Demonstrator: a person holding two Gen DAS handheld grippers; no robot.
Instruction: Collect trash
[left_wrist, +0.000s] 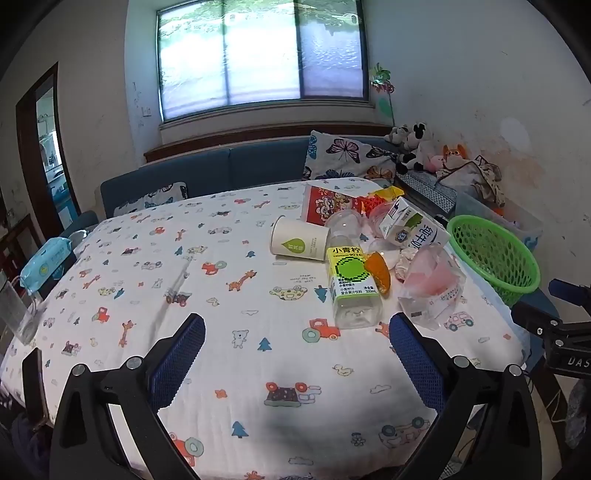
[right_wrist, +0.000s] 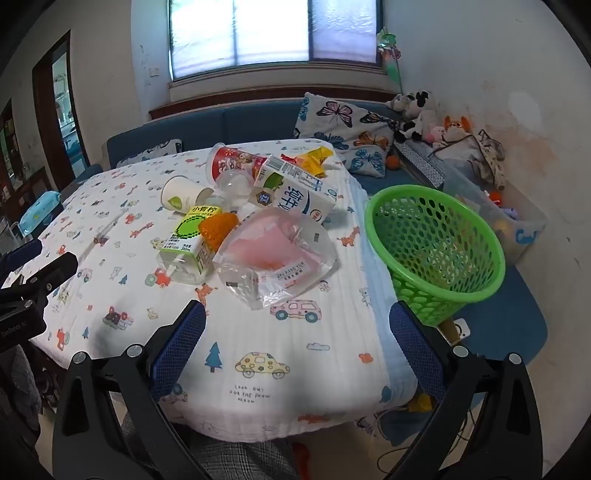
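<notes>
A pile of trash lies on the patterned tablecloth (left_wrist: 221, 280): a clear bottle with a green label (left_wrist: 351, 284) (right_wrist: 192, 240), a white paper cup (left_wrist: 297, 240) (right_wrist: 183, 195) on its side, a milk carton (left_wrist: 413, 225) (right_wrist: 295, 188), a clear plastic bag with pink contents (left_wrist: 432, 288) (right_wrist: 275, 258), an orange wrapper (left_wrist: 378, 271) (right_wrist: 216, 229) and a red cup (left_wrist: 327, 205) (right_wrist: 236, 160). A green mesh basket (left_wrist: 491, 254) (right_wrist: 432, 243) stands off the table's right edge. My left gripper (left_wrist: 297, 343) and right gripper (right_wrist: 297, 332) are open and empty, short of the pile.
A blue wipes pack (left_wrist: 46, 262) and a clear container (left_wrist: 16, 314) sit at the table's left edge. A blue sofa (right_wrist: 236, 122) with butterfly cushions and plush toys (right_wrist: 424, 118) runs behind. A clear storage bin (right_wrist: 506, 218) stands beyond the basket.
</notes>
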